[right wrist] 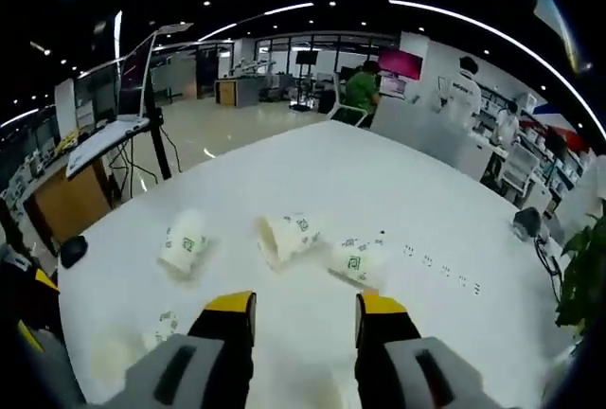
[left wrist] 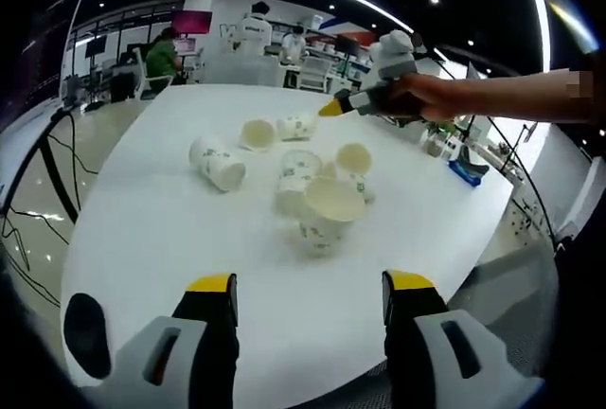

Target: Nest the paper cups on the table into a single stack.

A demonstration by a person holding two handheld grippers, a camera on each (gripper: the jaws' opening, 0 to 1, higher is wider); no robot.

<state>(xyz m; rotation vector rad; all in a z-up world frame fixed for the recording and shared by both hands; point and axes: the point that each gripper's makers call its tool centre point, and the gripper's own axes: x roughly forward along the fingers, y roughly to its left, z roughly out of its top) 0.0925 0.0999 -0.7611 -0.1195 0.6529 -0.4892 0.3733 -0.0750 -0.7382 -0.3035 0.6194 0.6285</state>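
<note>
My left tongs (left wrist: 310, 300) hang spread and empty, cups (left wrist: 322, 208) scattered just ahead on the table (left wrist: 142, 229). My right tongs (right wrist: 303, 319), likewise gaping and bare, hover over them, I judge choosing one.

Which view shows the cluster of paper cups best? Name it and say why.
The left gripper view: the paper cups lie tipped mid-table, sharp and unblocked, with the right tool above them. The right gripper view shows some of them blurred, partly behind its own tool.
</note>
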